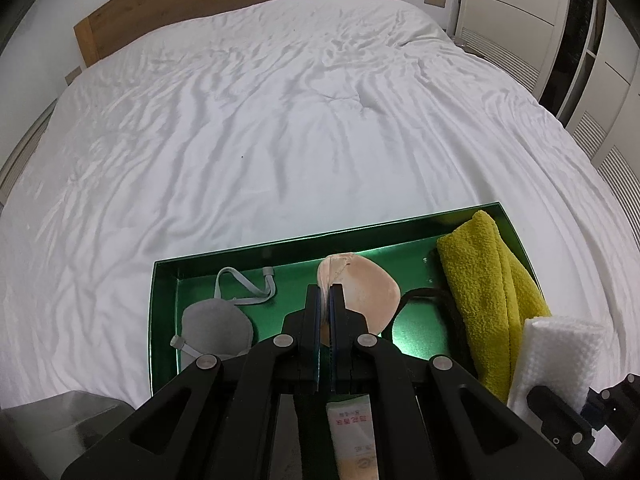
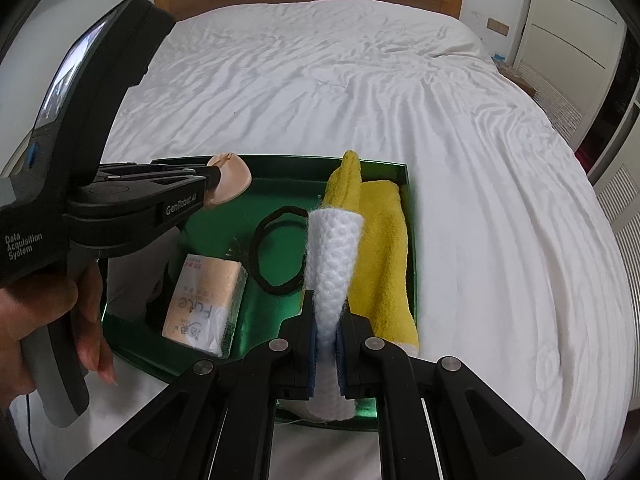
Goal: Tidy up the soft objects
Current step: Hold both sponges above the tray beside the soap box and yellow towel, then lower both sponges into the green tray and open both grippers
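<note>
The left gripper (image 2: 214,184) is seen reaching in from the left edge of the right wrist view, jaws clamped tight, gripped below by a hand (image 2: 44,312). The right gripper (image 2: 326,320), bottom centre, is pinched closed, angled downward.

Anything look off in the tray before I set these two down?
Nothing damaged or spilled. The yellow towel is loosely folded, one end poking up against the green tray far wall; the black hair tie lies loose beside it.

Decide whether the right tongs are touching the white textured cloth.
Touching. The right wrist view shows the right tongs shut on the white textured cloth, with both blue pads pressed against its sides and no gap.
</note>
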A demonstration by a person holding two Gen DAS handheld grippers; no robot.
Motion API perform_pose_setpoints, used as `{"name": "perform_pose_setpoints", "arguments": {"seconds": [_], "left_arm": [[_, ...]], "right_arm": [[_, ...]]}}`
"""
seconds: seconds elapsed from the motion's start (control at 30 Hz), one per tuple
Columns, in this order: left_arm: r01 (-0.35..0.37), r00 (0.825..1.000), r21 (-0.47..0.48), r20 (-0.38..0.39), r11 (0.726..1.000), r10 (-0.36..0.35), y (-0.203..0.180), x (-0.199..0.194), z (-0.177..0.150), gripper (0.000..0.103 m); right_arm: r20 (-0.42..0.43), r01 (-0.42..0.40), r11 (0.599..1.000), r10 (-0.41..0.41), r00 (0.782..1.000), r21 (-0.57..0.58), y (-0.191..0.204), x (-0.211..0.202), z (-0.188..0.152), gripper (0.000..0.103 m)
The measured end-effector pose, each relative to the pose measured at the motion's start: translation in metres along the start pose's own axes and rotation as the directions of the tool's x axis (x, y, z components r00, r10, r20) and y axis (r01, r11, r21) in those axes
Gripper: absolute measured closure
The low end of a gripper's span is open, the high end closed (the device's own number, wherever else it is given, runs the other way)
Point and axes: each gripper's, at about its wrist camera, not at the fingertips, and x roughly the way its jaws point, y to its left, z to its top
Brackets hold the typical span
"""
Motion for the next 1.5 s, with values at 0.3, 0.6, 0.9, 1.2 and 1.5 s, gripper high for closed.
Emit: {"name": "perform_pose_setpoints", "arguments": {"seconds": [0.3, 0.6, 0.9, 1.2, 1.5], "left_arm": [[-0.003, 1.000, 0.003, 0.009, 1.000, 0.003, 0.0000, -0.0010, -0.0004, 0.101], [-0.009, 1.000, 0.006, 0.029, 1.000, 0.009, -0.0006, -0.0028, -0.0013, 0.101], [-0.014, 0.999, 0.012, 0.031, 1.000, 0.014, -0.0030, -0.0021, -0.0029, 0.101], [-0.012, 0.999, 0.013, 0.031, 1.000, 0.012, -0.0033, -0.0016, -0.0031, 0.101], [-0.006, 1.000, 0.019, 0.026, 1.000, 0.005, -0.0034, -0.0012, -0.0044, 0.100]], "right_arm": [[0.001, 0.002, 1.000, -0.002, 1.000, 0.001, -0.0013, -0.0001, -0.0013, 0.096], [0.001, 0.002, 1.000, -0.002, 1.000, -0.004, -0.0027, 0.0011, -0.0016, 0.096], [0.000, 0.000, 1.000, 0.000, 1.000, -0.003, -0.0030, 0.0020, -0.0010, 0.096], [0.001, 0.000, 1.000, 0.000, 1.000, -0.002, -0.0029, 0.0030, -0.0007, 0.096], [0.001, 0.001, 1.000, -0.001, 1.000, -0.001, -0.0031, 0.0042, -0.0001, 0.095]]}}
